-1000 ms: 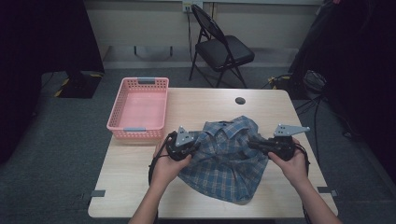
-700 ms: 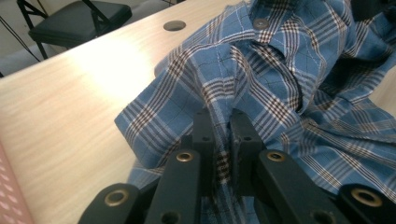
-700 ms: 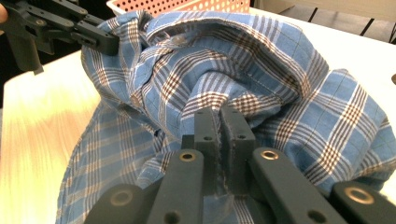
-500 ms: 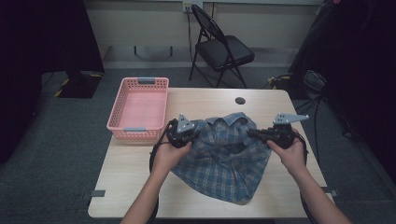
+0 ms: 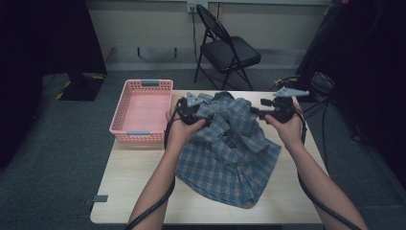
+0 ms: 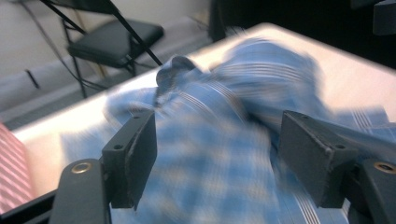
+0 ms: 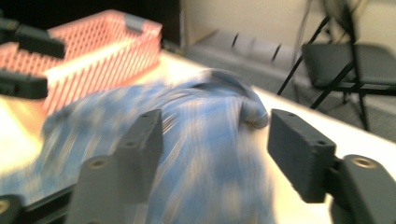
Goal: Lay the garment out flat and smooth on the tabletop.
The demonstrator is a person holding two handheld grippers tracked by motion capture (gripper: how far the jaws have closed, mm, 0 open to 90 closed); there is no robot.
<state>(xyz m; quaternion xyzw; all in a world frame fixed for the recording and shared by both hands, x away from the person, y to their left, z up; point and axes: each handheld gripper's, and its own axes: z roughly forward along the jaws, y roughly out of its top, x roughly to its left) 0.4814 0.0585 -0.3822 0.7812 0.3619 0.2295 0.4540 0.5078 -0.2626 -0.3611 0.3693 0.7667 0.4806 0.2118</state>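
Your table (image 5: 143, 191) carries the blue plaid shirt (image 5: 225, 158), rumpled across its middle and right, with the pink basket (image 5: 143, 110) just beside it at the left. Your 2 grippers, left gripper (image 5: 203, 112) and right gripper (image 5: 256, 112), have just been opening; their jaws are spread over the shirt's far edge, pinching nothing.

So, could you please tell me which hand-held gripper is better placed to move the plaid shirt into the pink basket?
Left, probably. The left hand-held gripper sits beside the pink basket; the right hand-held gripper is across the shirt. Both have just opened.
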